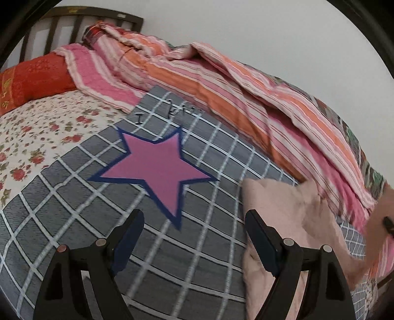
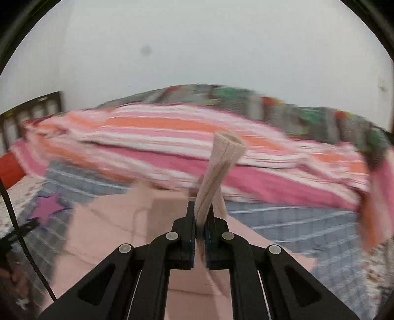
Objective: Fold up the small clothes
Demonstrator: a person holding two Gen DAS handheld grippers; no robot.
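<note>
A pale pink garment (image 1: 290, 221) lies on the grey checked cloth (image 1: 73, 197) on the bed; it also shows in the right wrist view (image 2: 110, 226). My right gripper (image 2: 201, 216) is shut on the garment's ribbed beige cuff (image 2: 221, 167), which stands up between the fingers above the pink fabric. My left gripper (image 1: 194, 236) is open and empty above the checked cloth, its right finger (image 1: 261, 241) at the garment's left edge. A pink star patch (image 1: 157, 165) lies on the cloth ahead of the left gripper.
A heap of pink and orange striped blankets (image 1: 221, 81) runs along the wall behind the cloth. A red pillow (image 1: 34, 76) and a dark headboard (image 1: 73, 22) stand at the far left. A floral sheet (image 1: 37, 137) lies left of the cloth.
</note>
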